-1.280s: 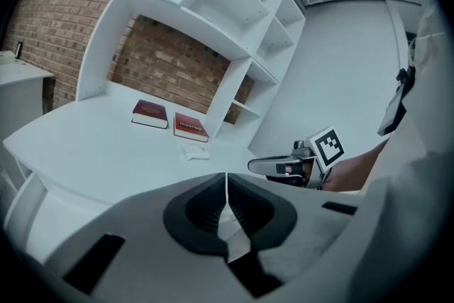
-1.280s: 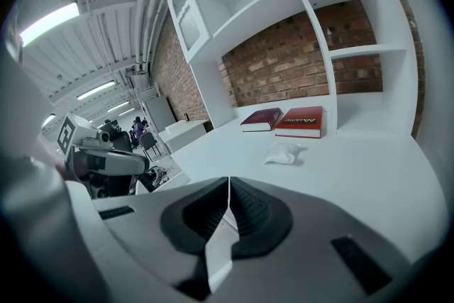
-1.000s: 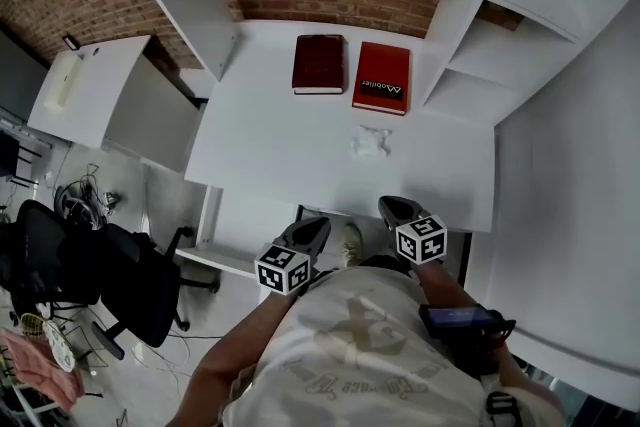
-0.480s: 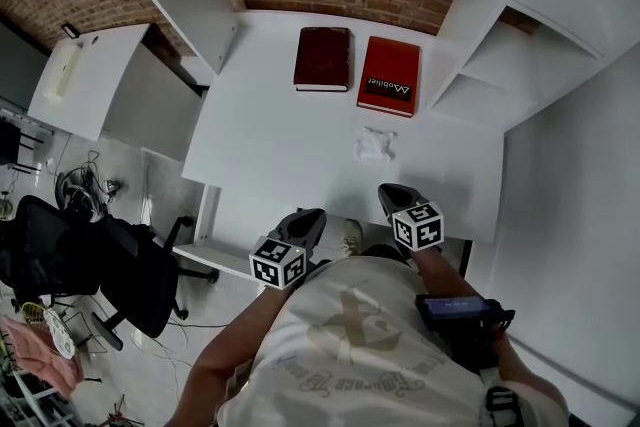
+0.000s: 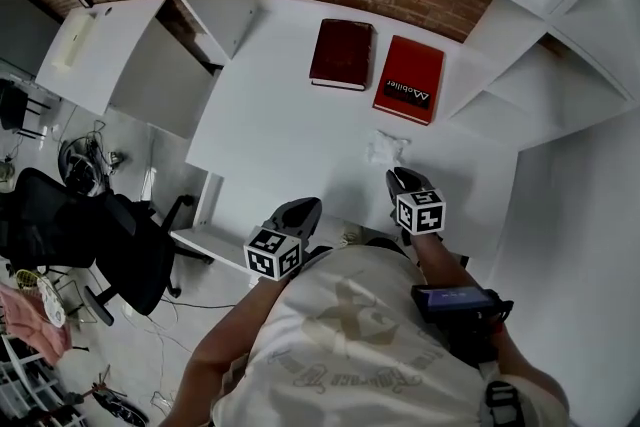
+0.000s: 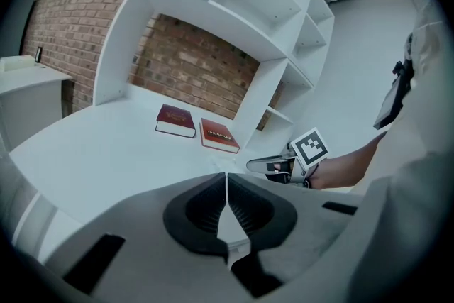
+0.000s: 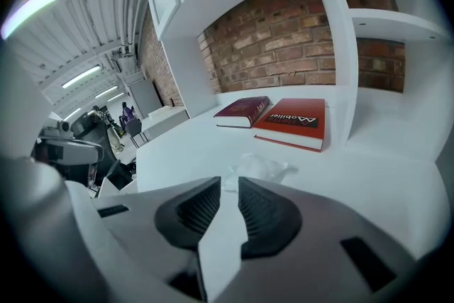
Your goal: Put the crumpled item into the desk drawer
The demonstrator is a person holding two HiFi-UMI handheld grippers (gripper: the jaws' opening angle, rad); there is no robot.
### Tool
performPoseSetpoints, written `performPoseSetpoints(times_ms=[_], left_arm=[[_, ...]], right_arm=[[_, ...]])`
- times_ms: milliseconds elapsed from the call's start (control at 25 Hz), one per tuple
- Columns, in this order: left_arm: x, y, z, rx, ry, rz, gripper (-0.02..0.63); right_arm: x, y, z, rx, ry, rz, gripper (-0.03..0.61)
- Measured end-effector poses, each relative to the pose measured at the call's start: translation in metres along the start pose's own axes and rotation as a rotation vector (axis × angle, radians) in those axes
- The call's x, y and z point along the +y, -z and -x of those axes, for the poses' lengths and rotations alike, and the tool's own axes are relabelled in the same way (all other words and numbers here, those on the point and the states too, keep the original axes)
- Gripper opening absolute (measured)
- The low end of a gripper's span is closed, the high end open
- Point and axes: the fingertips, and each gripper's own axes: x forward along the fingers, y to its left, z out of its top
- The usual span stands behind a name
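On my right gripper (image 7: 229, 184) the fingers (image 7: 266, 206) have just been parting to a narrow gap with nothing in it, because the crumpled item (image 7: 259, 167) lies just ahead on the worktop (image 5: 280, 125). My left gripper (image 6: 226, 177), fingers together and empty, hangs at the near edge, I judge for the drawer.

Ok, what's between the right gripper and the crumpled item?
Only bare desk, in the right gripper view. The right gripper has just been opening its jaws, nothing between them, short of the crumpled item.

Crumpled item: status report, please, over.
Left gripper shut, empty. Right gripper just opening, nothing between its jaws, just short of crumpled item. Item loose on desk. Nothing in the way.
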Motion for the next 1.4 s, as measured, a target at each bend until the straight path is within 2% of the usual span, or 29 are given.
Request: performPoseSetpoints(times_ms=[40,80,200,400,560,1000,1280,1400], left_arm=[[0.002,-0.001,0.0,0.0,-0.007,0.004,0.028],[0.005,-0.001,0.0,0.001,-0.013,0.007,0.028],[0.01,-0.001,-0.003,0.009,-0.027,0.018,0.028],[0.011,-0.004,-0.012,0.025,-0.032,0.028,0.028],[0.012,-0.003,-0.019,0.043,-0.038,0.032,0.028],[0.015,0.004,-0.027,0.094,-0.056,0.041,0.028],[0.017,0.003,-0.023,0.098,-0.084,0.047,0.028],[0.018,0.004,-0.022,0.097,-0.097,0.051,0.028]], right_arm=[[-0.003,-0.002,-0.003,0.005,0.005,-0.004,0.101],[-0.005,-0.003,-0.007,0.01,0.009,-0.009,0.115],[-0.012,-0.007,-0.015,0.013,0.02,-0.021,0.137],[-0.021,-0.008,-0.026,0.037,0.009,-0.04,0.212],[-0.027,-0.005,-0.035,0.056,0.001,-0.042,0.238],[-0.041,0.001,-0.061,0.088,-0.004,-0.13,0.241],[-0.042,0.01,-0.068,0.131,-0.004,-0.149,0.239],[-0.041,0.009,-0.07,0.125,-0.019,-0.139,0.204]])
